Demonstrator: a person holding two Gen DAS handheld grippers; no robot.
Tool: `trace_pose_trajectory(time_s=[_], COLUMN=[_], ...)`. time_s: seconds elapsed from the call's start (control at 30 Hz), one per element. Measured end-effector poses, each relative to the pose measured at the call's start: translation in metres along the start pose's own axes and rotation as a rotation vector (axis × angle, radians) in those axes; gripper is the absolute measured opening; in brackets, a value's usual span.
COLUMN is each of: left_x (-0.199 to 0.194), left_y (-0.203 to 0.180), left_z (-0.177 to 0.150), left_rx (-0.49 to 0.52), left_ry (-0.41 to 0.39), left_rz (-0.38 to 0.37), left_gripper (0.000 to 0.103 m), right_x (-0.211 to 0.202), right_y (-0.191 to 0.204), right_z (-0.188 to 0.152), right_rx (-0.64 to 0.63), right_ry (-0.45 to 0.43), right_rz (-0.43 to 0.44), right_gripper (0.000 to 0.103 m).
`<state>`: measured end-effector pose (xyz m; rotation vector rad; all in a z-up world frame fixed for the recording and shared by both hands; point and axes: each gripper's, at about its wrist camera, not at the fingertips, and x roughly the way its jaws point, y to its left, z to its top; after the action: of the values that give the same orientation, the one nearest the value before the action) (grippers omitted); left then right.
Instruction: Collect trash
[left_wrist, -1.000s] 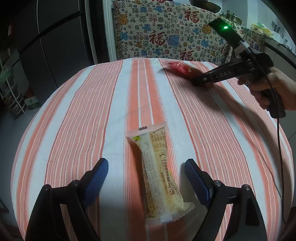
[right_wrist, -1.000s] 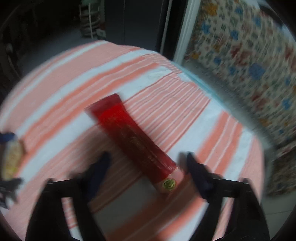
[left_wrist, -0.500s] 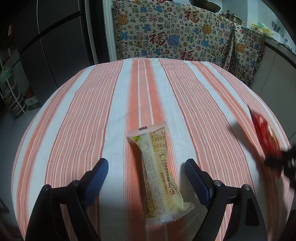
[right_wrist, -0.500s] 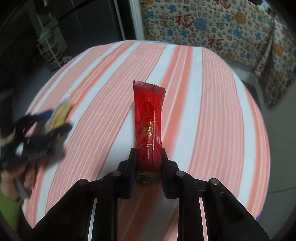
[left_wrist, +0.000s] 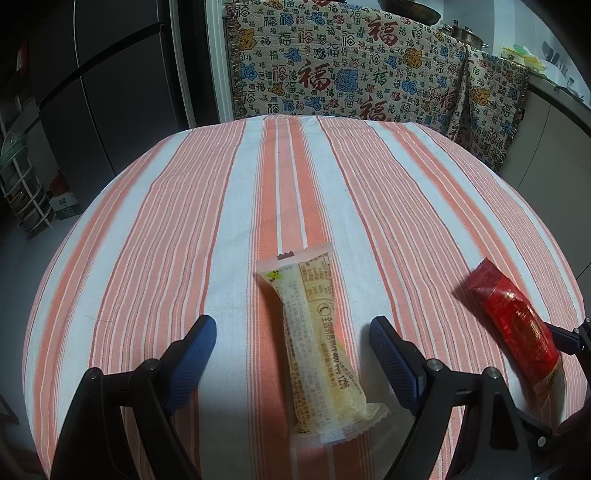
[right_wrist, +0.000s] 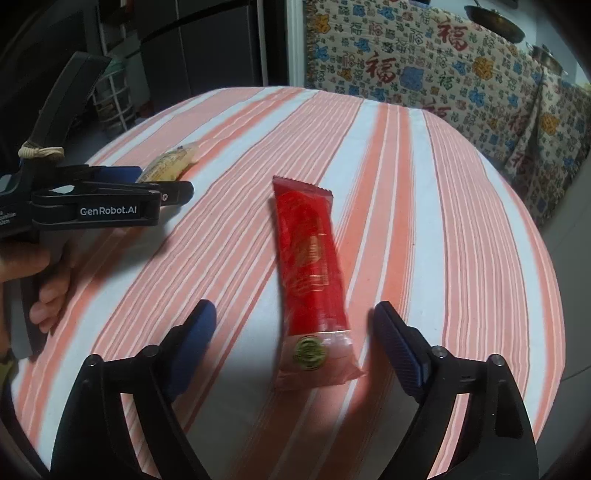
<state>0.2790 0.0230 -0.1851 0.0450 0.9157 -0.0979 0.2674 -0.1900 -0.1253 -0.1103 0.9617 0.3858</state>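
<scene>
Right wrist view: 2 wrappers lie uncollected; right gripper (right_wrist: 291, 328) jaws are opening, red wrapper (right_wrist: 310, 269) released between them; left gripper (left_wrist: 291, 350) is held wide, empty, over the yellow wrapper (left_wrist: 317, 339).

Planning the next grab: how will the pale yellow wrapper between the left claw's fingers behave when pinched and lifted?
The pale yellow wrapper looks like thin crinkled film, so probably light and floppy, sagging at its flat sealed ends. Its glossy surface may slip between the pads. It lies flat on the striped tablecloth, so rolling seems unlikely.
</scene>
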Motion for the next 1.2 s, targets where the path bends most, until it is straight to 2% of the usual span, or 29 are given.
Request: trace_pose_trajectory(time_s=[0.17, 0.47, 0.53, 0.67, 0.8, 0.87, 0.93, 1.0, 1.03, 1.07, 1.2], left_x=[0.0, -0.001, -0.004, -0.023, -0.035, -0.037, -0.035, -0.028, -0.023, -0.019, -0.002], left_y=[-0.001, 0.001, 0.008, 0.032, 0.048, 0.051, 0.052, 0.049, 0.044, 0.037, 0.024], left_z=[0.0, -0.001, -0.002, -0.018, -0.028, -0.024, -0.014, -0.002, 0.004, 0.009, 0.024], left_rx=[0.0, -0.009, -0.022, 0.016, 0.015, 0.011, -0.002, -0.01, -0.003, 0.013, 0.037], left_ry=[0.0, -0.002, -0.009, -0.001, 0.049, 0.067, 0.067, 0.08, 0.089, 0.104, 0.157], left_rz=[0.001, -0.01, -0.057, -0.254, -0.329, -0.333, -0.339, -0.358, -0.354, -0.341, -0.275], left_gripper=[0.087, 0.087, 0.087, 0.087, 0.087, 0.086, 0.086, 0.085, 0.08, 0.07, 0.056], right_x=[0.003, 0.001, 0.001, 0.002, -0.001, -0.004, -0.005, -0.007, -0.009, -0.01, -0.011], right_y=[0.002, 0.002, 0.002, 0.0, -0.007, -0.02, -0.035, -0.048, -0.051, -0.051, -0.034], right_z=[-0.001, -0.005, -0.005, -0.004, -0.005, -0.003, 0.006, 0.019, 0.027, 0.033, 0.055], right_rx=[-0.008, -0.002, -0.002, 0.002, 0.034, 0.07, 0.093, 0.111, 0.102, 0.083, -0.014], right_ry=[0.006, 0.006, 0.006, 0.007, -0.006, -0.004, 0.067, 0.137, 0.169, 0.196, 0.256], right_rz=[0.006, 0.012, 0.011, 0.023, 0.089, 0.176, 0.237, 0.255, 0.263, 0.26, 0.222], right_gripper=[0.096, 0.097, 0.097, 0.099, 0.102, 0.102, 0.095, 0.072, 0.072, 0.071, 0.069])
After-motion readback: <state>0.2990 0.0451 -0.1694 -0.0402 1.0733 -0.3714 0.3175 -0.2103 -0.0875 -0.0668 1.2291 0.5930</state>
